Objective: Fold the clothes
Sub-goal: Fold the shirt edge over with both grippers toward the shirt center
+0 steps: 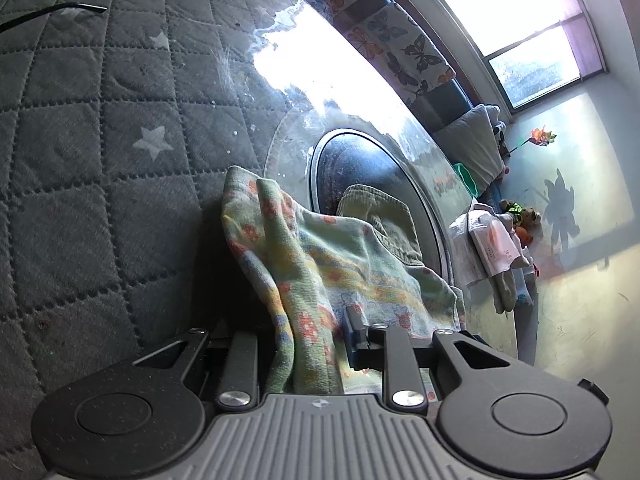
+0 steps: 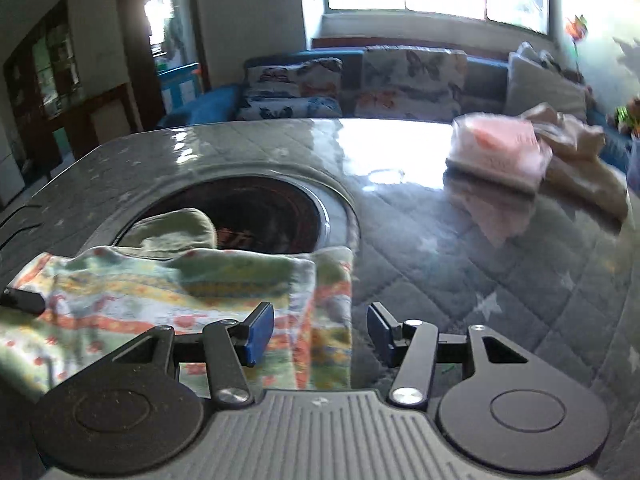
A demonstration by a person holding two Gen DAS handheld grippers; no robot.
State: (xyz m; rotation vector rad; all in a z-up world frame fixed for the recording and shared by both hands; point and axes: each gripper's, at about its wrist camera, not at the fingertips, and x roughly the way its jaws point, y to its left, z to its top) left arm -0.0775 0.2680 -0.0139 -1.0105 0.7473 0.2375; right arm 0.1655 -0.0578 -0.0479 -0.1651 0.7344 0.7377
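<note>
A floral garment in green, yellow and orange lies bunched on the quilted table. My left gripper is shut on a thick fold of it; the cloth hides the left finger, and only the right finger shows. In the right wrist view the same floral garment spreads to the left. My right gripper is open, its blue pads standing either side of the garment's right edge without pressing on it. An olive ribbed garment lies behind the floral one, over a dark round recess.
The table has a grey star-quilted cover under a glossy sheet. A folded pink and white stack and a beige garment sit at its far right. A sofa with butterfly cushions runs behind, under a bright window.
</note>
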